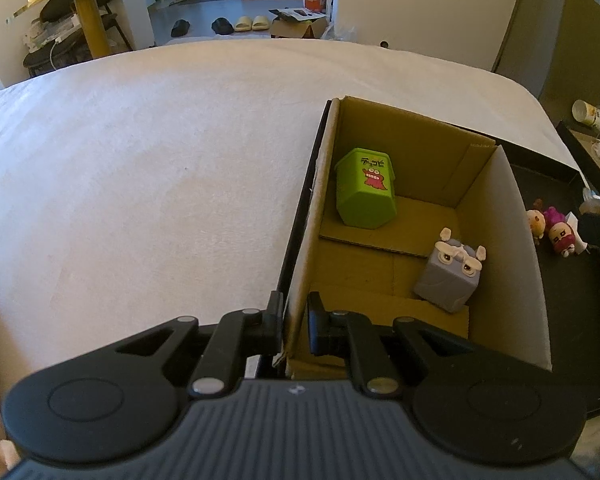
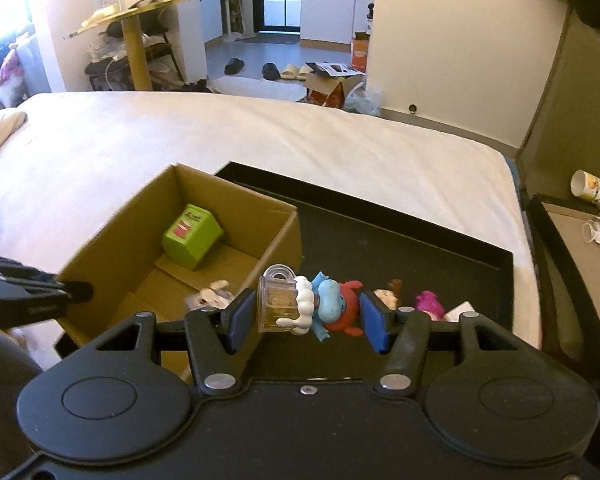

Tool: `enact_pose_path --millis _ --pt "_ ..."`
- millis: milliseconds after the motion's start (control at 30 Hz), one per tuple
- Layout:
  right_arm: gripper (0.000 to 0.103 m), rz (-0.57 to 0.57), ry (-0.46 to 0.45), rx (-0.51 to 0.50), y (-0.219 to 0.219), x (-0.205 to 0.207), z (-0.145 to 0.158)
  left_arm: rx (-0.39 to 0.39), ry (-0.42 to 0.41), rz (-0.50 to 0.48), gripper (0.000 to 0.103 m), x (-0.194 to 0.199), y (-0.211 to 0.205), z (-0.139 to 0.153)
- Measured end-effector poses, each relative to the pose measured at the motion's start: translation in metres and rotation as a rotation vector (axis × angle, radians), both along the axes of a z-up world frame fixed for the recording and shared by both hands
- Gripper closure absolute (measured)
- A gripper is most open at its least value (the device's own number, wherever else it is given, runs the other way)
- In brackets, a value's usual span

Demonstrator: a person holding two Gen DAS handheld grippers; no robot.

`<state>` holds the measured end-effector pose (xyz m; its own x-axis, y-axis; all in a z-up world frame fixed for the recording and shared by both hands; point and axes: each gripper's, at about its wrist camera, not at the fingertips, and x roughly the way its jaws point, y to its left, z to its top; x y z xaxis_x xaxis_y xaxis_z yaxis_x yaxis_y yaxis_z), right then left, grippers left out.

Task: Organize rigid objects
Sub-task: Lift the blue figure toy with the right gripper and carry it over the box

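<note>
White quilted bed (image 1: 140, 160), left gripper (image 1: 294, 322) clamped on corrugated cardboard box (image 1: 312, 200) wall, right gripper (image 2: 307, 320) clamped on glossy plastic figurine (image 2: 320, 304)

box (image 1: 496, 208): you've got matt corrugated cardboard
green toy (image 1: 366, 192): smooth plastic, slight sheen
tray (image 2: 400, 240): matt blk
bed cover (image 1: 140, 184): soft white cloth

Open from above: cardboard box (image 1: 416, 280), floor mostly bare between green toy box (image 1: 366, 190) and grey cube toy (image 1: 452, 274). Left wall pinched by left gripper (image 1: 294, 322). Wide free bed (image 1: 140, 180) to the left. Small figures (image 1: 552, 226) crowded beside the right wall.
</note>
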<state>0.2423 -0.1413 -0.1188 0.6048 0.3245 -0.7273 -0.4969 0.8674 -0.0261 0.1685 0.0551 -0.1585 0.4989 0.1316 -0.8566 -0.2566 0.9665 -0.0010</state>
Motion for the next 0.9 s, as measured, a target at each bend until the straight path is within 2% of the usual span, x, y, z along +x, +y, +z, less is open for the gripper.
enact_pose_path --millis 133,467,900 --pt "0.048 0.008 0.024 0.041 0.009 0.0 0.007 -0.013 -0.005 0.001 0.092 -0.001 0.002 0.0" --pt "0.048 0.064 0.011 0.039 0.039 -0.004 0.017 -0.04 -0.02 0.002 0.092 -0.004 0.007 0.001" --pt "0.048 0.14 0.033 -0.028 0.075 -0.005 -0.001 -0.075 -0.033 0.001 0.092 -0.006 0.014 0.002"
